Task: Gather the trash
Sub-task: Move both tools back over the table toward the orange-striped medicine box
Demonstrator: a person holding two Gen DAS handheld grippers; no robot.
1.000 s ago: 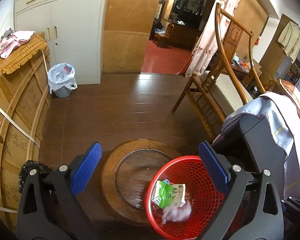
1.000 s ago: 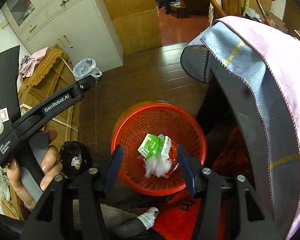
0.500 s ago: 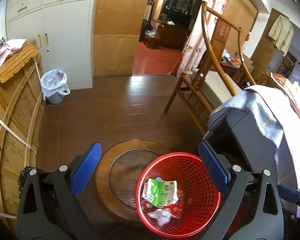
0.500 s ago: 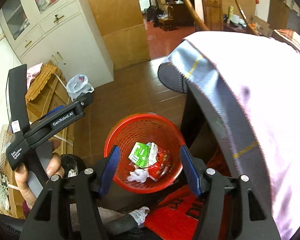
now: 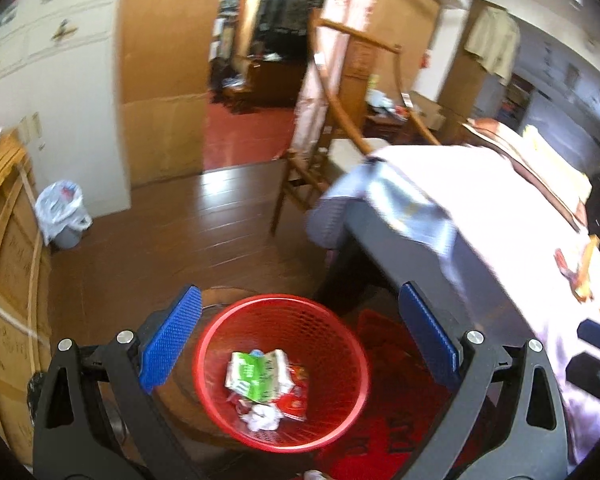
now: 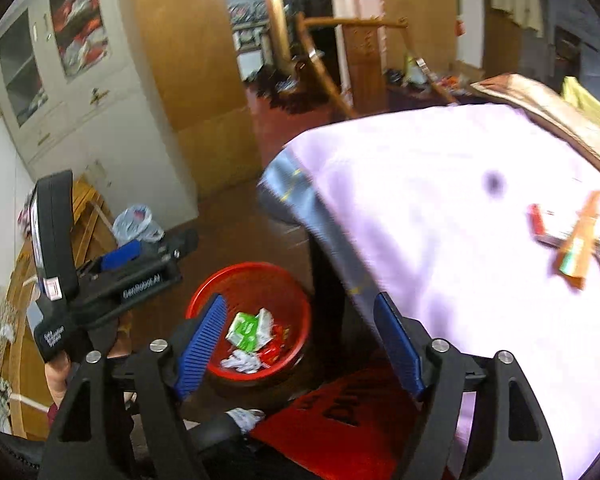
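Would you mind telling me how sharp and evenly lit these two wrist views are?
Left wrist view: motion blur smears the room; the red mesh plastic basket stays readable, and the wooden floor shows glare. Right wrist view: the pale pink tablecloth is overexposed, the wrappers on it streaked; fisheye bending curves the white cabinet.

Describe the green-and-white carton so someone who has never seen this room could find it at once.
Start at the table draped in a pale lilac cloth; on the floor by its near corner stands a round red plastic mesh basket. Inside lies the crushed green-and-white carton, on top of the litter. It is the only green piece there, next to red wrappers and a crumpled white tissue.
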